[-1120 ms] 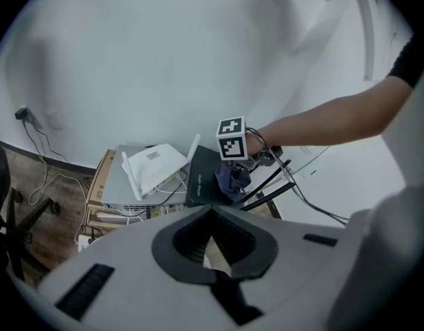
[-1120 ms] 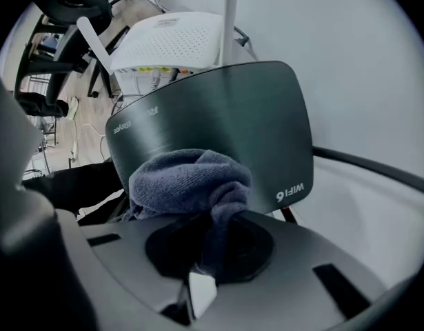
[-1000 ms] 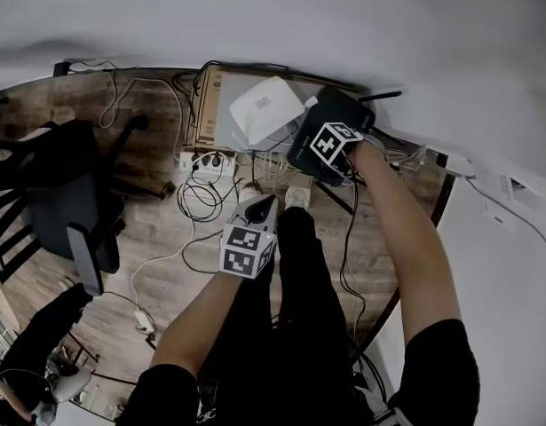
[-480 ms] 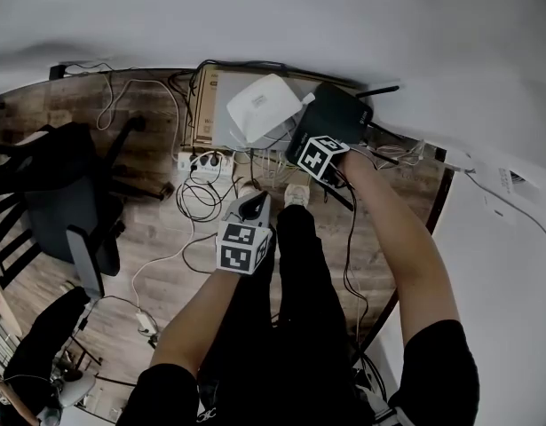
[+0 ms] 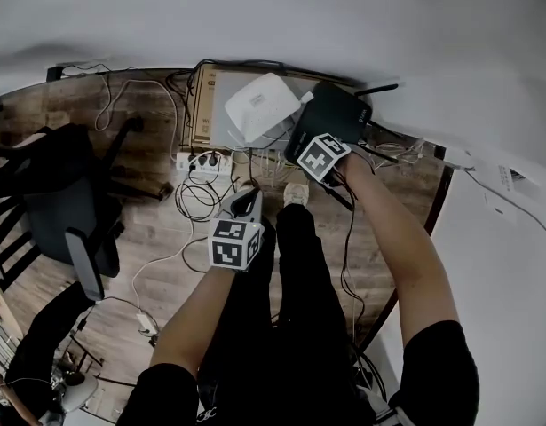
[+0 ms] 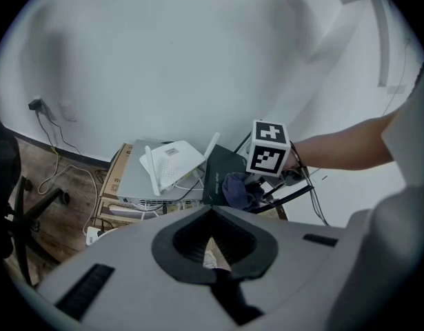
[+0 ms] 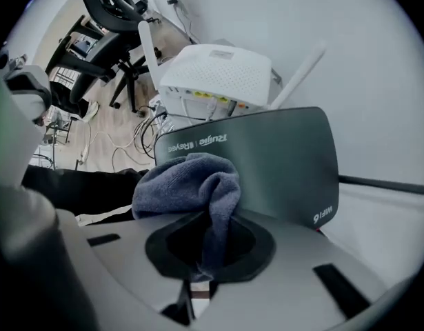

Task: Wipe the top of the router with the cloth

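Note:
A dark flat router (image 7: 280,161) with an antenna lies beside a white router (image 7: 218,71). A blue-grey cloth (image 7: 191,181) rests bunched on the dark router's near edge, and my right gripper (image 7: 201,264) is shut on its tail. In the head view the right gripper (image 5: 312,140) sits over the dark router (image 5: 339,109), next to the white router (image 5: 262,106). My left gripper (image 5: 247,202) hangs lower, above the floor and apart from both routers, its jaws together with nothing between them. The left gripper view shows the cloth (image 6: 238,190) on the dark router (image 6: 220,171).
The white router stands on a flat grey box (image 5: 210,105) against the wall. A power strip (image 5: 204,161) and several loose cables (image 5: 197,198) lie on the wooden floor. An office chair (image 5: 68,202) stands at left. The person's legs (image 5: 281,327) are below.
The right gripper with the cloth has slid a little left and toward me over the dark router. The left gripper has drifted slightly left.

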`<state>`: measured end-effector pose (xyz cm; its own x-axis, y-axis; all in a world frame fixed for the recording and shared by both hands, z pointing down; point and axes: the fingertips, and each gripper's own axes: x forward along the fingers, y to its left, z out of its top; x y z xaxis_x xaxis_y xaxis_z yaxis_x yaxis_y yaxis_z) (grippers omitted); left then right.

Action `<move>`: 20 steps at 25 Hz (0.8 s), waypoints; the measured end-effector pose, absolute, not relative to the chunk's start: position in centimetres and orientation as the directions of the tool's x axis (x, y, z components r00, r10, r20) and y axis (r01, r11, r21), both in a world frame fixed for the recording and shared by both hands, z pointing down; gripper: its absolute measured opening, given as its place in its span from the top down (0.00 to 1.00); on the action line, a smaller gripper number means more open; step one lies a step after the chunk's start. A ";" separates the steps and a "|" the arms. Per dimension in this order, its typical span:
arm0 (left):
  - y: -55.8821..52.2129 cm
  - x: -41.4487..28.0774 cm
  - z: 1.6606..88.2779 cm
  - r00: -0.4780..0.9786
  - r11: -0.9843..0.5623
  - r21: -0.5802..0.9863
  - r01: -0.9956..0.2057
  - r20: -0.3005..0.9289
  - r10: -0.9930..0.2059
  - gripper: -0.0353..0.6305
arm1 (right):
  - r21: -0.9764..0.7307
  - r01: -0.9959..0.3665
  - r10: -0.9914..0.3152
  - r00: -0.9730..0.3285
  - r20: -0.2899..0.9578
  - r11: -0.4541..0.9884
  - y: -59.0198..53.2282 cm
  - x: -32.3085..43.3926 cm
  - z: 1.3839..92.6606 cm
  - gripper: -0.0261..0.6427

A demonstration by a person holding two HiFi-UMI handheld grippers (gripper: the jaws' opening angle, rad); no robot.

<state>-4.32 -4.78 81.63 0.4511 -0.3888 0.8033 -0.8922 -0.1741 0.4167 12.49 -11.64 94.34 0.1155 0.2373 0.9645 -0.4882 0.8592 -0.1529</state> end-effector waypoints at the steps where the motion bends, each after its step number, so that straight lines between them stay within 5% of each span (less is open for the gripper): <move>1: -4.8 -4.5 81.7 0.448 -0.171 0.415 -0.894 0.805 -0.388 0.96 | -0.137 -0.490 0.215 0.105 0.971 0.861 -12.1 12.4 94.4 0.94; 20: -5.3 -3.9 83.3 0.440 -0.155 0.412 -0.898 0.820 -0.366 0.96 | 0.327 -0.333 -0.275 0.194 0.942 0.884 -23.4 15.0 95.0 0.94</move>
<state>-3.92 -5.33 83.32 0.4397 -0.3661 0.8201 -0.8978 -0.1551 0.4122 15.04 -23.39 94.96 0.1936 -0.2752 0.9417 -0.3330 0.8844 0.3270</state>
